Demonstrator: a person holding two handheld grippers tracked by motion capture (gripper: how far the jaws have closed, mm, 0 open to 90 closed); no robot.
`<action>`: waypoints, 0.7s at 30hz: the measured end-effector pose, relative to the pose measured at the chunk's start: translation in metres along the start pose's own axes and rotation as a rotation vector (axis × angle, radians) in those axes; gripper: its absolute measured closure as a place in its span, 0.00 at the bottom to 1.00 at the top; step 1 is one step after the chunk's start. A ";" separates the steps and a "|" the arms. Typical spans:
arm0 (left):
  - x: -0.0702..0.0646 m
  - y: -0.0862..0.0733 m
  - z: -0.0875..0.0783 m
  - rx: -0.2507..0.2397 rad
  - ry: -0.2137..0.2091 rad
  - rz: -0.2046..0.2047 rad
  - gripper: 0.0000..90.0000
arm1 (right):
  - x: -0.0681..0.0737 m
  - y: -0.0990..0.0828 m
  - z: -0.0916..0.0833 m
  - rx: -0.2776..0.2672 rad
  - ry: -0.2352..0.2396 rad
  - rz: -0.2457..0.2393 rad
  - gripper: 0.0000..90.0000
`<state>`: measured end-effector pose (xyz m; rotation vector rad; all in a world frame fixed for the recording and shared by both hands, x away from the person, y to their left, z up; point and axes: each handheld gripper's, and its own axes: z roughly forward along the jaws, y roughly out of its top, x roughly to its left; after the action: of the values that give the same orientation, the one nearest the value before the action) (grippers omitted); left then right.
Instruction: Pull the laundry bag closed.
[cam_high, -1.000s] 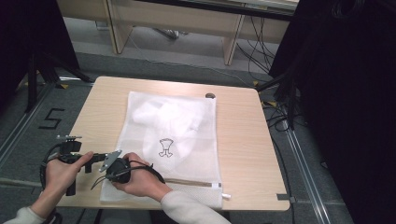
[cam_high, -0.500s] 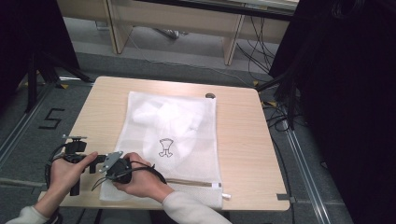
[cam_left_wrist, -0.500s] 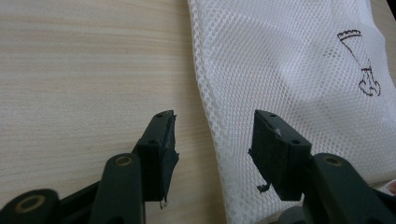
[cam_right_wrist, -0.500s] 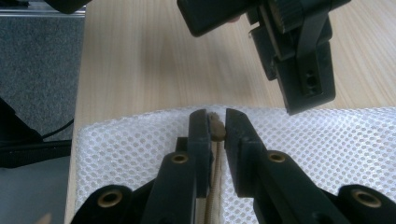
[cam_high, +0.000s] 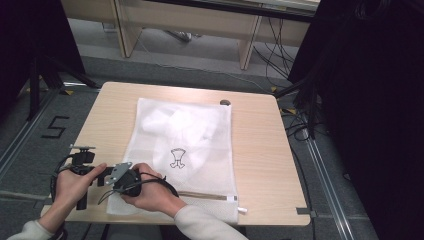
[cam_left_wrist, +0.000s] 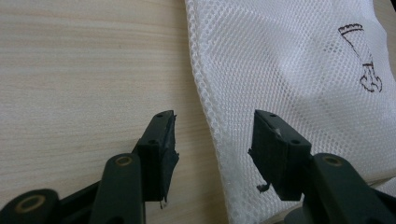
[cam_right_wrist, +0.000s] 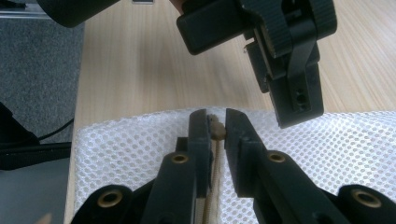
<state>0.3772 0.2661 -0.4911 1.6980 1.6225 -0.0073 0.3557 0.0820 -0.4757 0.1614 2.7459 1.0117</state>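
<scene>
Pinching down on the small tan zipper pull (cam_right_wrist: 215, 127) with the right gripper (cam_right_wrist: 215, 122), jaws nearly together around it at the near-left end of the zip. Spreading wide apart on the left gripper (cam_left_wrist: 214, 135), straddling the left hem of the white mesh laundry bag (cam_left_wrist: 299, 79) without yet clamping any fabric. Lying flat along the middle of the wooden table (cam_high: 260, 150), with the zipped end nearest the person and a pale garment (cam_high: 180, 127) showing dimly inside.

Risking, by judgement, a slip of the pull out of so narrow a grip once drawing along the zip begins. Risking too a dragging and bunching of the whole bag across the tabletop, with the hem not yet anchored. Possibly snagging mesh in the slider as well.

Showing a small dark printed figure (cam_high: 176, 158) on the mesh, too small for reading as any word. Showing a "5" (cam_high: 55, 128) marked on the floor at the left.
</scene>
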 end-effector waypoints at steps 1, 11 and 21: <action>0.000 0.000 0.000 0.000 0.006 0.003 0.54 | 0.001 0.000 -0.001 0.000 0.002 0.022 0.91; -0.003 -0.001 0.005 0.017 -0.010 -0.004 0.55 | 0.001 0.001 -0.002 -0.022 0.005 0.000 0.91; -0.005 -0.001 0.009 0.057 -0.025 -0.016 0.58 | 0.002 0.002 -0.004 -0.024 -0.004 -0.006 0.91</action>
<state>0.3797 0.2573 -0.4956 1.7212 1.6311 -0.0832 0.3528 0.0809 -0.4716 0.1510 2.7282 1.0407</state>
